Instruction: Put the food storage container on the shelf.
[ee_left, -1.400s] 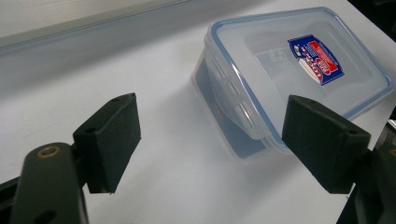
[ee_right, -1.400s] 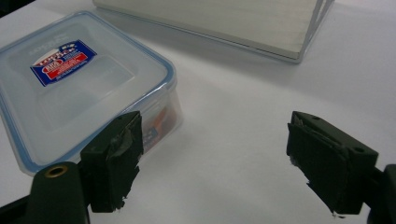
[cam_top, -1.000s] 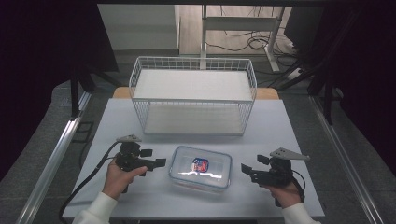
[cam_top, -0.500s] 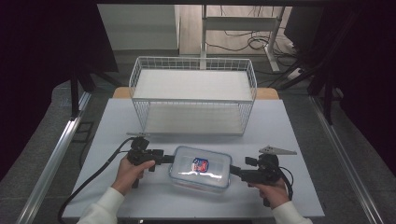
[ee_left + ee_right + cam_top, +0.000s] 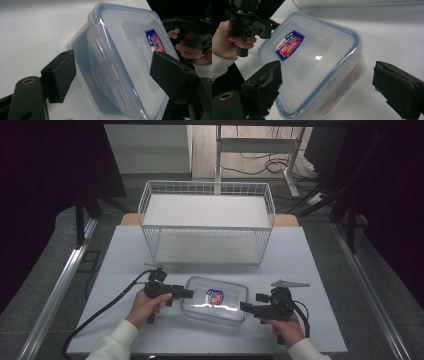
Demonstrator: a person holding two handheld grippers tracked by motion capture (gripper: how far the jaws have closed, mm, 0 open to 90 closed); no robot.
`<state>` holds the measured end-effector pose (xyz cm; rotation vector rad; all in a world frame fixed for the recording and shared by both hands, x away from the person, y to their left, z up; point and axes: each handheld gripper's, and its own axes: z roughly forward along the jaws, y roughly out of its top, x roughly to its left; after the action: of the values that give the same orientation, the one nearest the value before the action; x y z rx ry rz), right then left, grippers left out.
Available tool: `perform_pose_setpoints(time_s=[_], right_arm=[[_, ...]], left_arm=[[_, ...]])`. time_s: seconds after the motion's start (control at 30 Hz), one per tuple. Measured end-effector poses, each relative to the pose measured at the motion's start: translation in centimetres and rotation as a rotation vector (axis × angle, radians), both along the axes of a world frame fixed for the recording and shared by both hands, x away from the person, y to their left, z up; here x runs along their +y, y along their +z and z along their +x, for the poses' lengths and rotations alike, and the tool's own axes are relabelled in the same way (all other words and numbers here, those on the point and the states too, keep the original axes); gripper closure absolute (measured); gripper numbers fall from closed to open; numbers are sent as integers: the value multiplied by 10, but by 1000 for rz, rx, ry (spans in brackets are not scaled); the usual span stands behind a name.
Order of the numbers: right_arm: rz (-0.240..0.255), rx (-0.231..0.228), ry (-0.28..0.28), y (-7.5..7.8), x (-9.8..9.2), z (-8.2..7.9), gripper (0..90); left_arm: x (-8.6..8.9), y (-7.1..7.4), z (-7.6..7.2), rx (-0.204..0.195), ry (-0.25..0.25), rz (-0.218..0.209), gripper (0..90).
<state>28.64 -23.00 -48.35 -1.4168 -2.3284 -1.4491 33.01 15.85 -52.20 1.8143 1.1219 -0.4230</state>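
clear lidded box flanked by two open grippers

high view: a clear plastic container (image 5: pixel 215 306) with a blue-rimmed lid and red-blue label lies on the white table (image 5: pixel 320 270), in front of the wire basket (image 5: pixel 207 222), between the left gripper (image 5: pixel 189 293) and right gripper (image 5: pixel 244 306).

left gripper view: jaws, just closing slightly, straddle the container's end without pressing.

right gripper view: jaws spread wide, holding nothing.
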Motion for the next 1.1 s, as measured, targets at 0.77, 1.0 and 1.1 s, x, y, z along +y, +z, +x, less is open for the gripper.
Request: perform_pose_setpoints(time_s=[0.77, 1.0, 1.1], right_arm=[[87, 207, -59, -19, 8, 5, 357], [122, 220, -81, -16, 5, 2, 437], [127, 219, -85, -14, 5, 0, 452]], left_arm=[[-2, 2, -6, 22, -19, -13, 328], [1, 8, -14, 8, -15, -10, 372], [3, 9, -16, 5, -12, -13, 389]])
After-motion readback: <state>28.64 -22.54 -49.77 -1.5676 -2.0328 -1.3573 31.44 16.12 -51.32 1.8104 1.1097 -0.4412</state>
